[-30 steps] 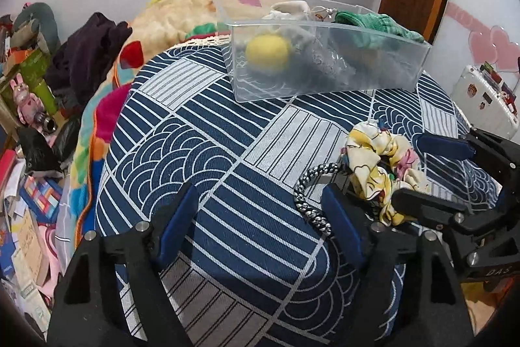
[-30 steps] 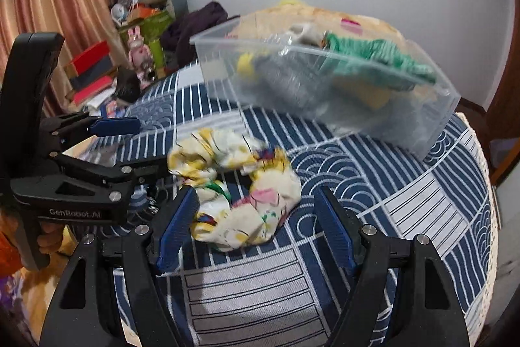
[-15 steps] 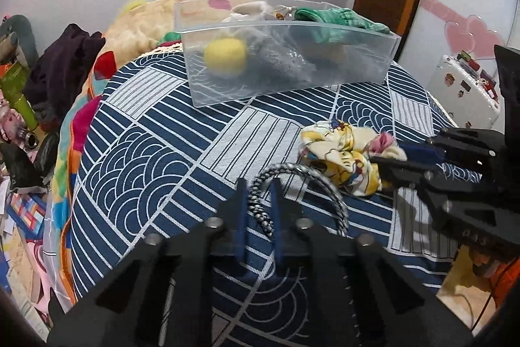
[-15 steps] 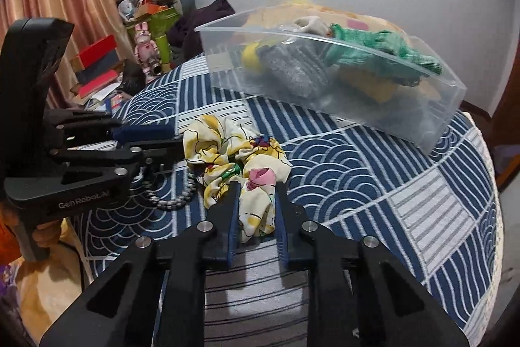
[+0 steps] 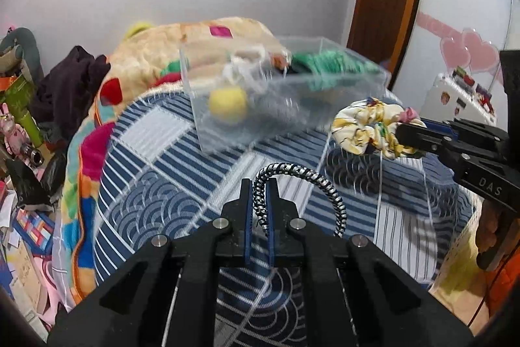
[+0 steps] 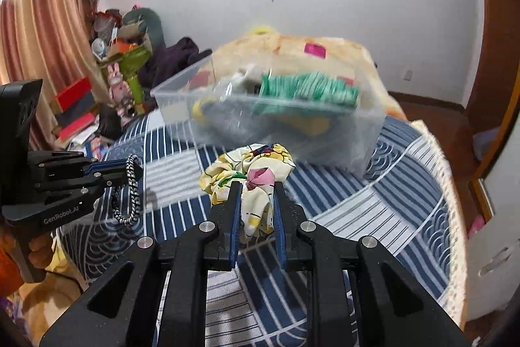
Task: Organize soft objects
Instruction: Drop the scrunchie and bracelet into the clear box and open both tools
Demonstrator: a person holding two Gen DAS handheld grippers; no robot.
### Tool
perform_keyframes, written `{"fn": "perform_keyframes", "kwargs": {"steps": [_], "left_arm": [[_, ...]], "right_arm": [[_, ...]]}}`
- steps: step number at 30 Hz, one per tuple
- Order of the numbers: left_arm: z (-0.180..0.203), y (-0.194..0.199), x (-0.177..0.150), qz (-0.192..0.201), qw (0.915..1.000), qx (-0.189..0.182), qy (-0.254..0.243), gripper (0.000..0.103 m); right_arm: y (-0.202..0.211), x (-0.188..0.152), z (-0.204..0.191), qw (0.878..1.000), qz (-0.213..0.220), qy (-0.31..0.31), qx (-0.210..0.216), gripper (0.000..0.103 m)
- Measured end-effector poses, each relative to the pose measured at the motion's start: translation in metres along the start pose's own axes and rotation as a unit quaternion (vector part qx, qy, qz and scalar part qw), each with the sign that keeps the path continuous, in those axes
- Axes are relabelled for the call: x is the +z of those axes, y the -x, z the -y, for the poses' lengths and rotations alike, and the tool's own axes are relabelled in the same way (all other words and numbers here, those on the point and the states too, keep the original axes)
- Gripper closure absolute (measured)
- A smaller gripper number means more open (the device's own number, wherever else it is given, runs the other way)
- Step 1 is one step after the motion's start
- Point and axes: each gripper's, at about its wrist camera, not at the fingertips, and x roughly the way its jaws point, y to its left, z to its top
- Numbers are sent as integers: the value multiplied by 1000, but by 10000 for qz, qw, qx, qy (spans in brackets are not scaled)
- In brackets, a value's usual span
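**Two hair ties lifted, one in each gripper**

The left wrist view alone shows the heart-decorated wall and the white case (image 5: 461, 96) off to the right; the right wrist view alone shows the curtain (image 6: 42, 31) and the person's fingers around the left handle. Each view catches the other gripper from the side.

The left gripper (image 5: 260, 191) is clamped on a black-and-white braided hair band (image 5: 312, 181), a stiff loop arching up and to the right of its fingertips, hanging clear of the blue patterned bedspread (image 5: 156, 184). The right gripper (image 6: 256, 194) is pinched on a yellow cartoon-print scrunchie (image 6: 250, 165), bunched and ruffled with a pink patch, its bulk ahead of the fingertips and off the cover.

Beyond both grippers sits one clear plastic bin (image 5: 260, 122), motion-blurred, holding one yellow ball (image 5: 227, 101), one green knitted item (image 5: 328, 64), and a whitish piece whose shape is unclear. Two hair ties, two grippers, one bin.
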Motion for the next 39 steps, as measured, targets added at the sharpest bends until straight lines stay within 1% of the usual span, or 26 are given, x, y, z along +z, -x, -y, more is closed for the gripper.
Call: {"fn": "perform_keyframes", "kwargs": {"steps": [2,11,13,17,22,28,33,35,37,39], "left_arm": [[-1,1,9,76,10000,10,41,96],[-11,-1,59,447,9986,286,68,96],[-12,-7,70,473,9983,335,72,96],[-16,-25,88,415,9982,423,60,96],[-21,-51,101,249,9980,572,120,96],[-22,-70,106,197,9969,761,71,96],[-26,-85,102,-56,9974,708,85,96],[-26,-84,99,-50,9978,658,114,96],[-24,-82,98,-54,9982,598,66,96],[-21,-78,96,-25,9982,603,-13,94]], "right_arm": [[4,6,0,9999,121,19,-43,87],[14,41,4,9974,694,-14,-170,87],[11,50,4,9968,781,-26,-195,87],[0,62,4,9964,813,-85,-212,87],[-22,75,3,9971,727,-184,-125,87],[-53,78,-2,9988,436,-202,-104,87],[-68,70,-1,9997,145,-210,-67,87],[-69,69,0,9997,100,-192,-66,86],[-67,67,0,9998,61,-185,-11,83],[-65,66,0,9998,67,-161,-35,83]]}}
